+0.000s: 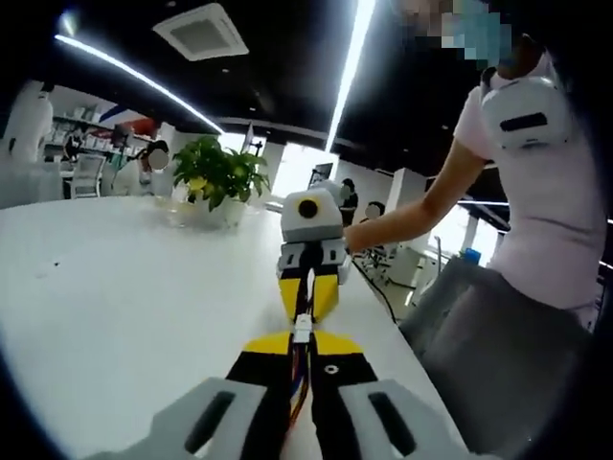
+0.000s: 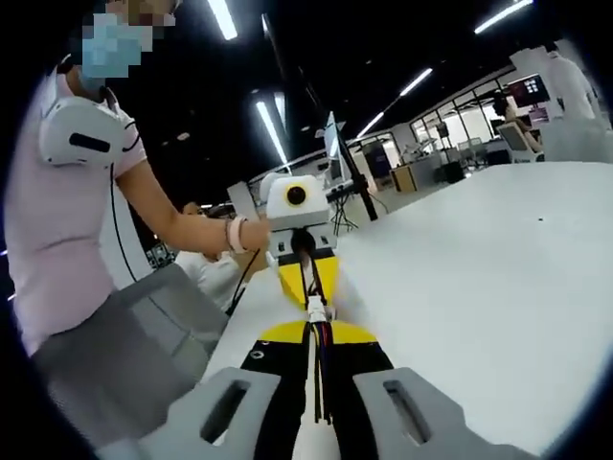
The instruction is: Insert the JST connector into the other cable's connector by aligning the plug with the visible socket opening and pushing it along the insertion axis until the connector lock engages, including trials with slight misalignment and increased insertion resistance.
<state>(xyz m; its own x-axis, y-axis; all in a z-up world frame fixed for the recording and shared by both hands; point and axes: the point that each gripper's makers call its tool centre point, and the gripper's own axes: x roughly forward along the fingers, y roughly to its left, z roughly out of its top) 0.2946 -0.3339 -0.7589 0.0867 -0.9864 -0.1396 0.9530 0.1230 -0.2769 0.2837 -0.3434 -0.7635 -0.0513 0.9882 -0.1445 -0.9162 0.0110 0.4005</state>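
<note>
In the left gripper view my left gripper [image 1: 302, 339] is shut on a bundle of coloured wires [image 1: 299, 388] that runs back between its yellow-tipped jaws. A small white JST connector [image 1: 303, 327] sticks out at the tips. Facing it tip to tip is my right gripper [image 1: 308, 290], also shut. In the right gripper view my right gripper [image 2: 319, 333] is shut on dark and red wires [image 2: 321, 379], with the white connector [image 2: 316, 309] just past its tips. The left gripper [image 2: 307, 283] meets it head-on. The two connector halves touch; I cannot tell how deeply they are mated.
The white table [image 1: 124, 307] spreads wide to one side of the grippers; its edge [image 1: 393, 321] runs close by. A person [image 1: 536, 201] stands at that edge holding both grippers. A potted plant [image 1: 218, 177] stands further back on the table.
</note>
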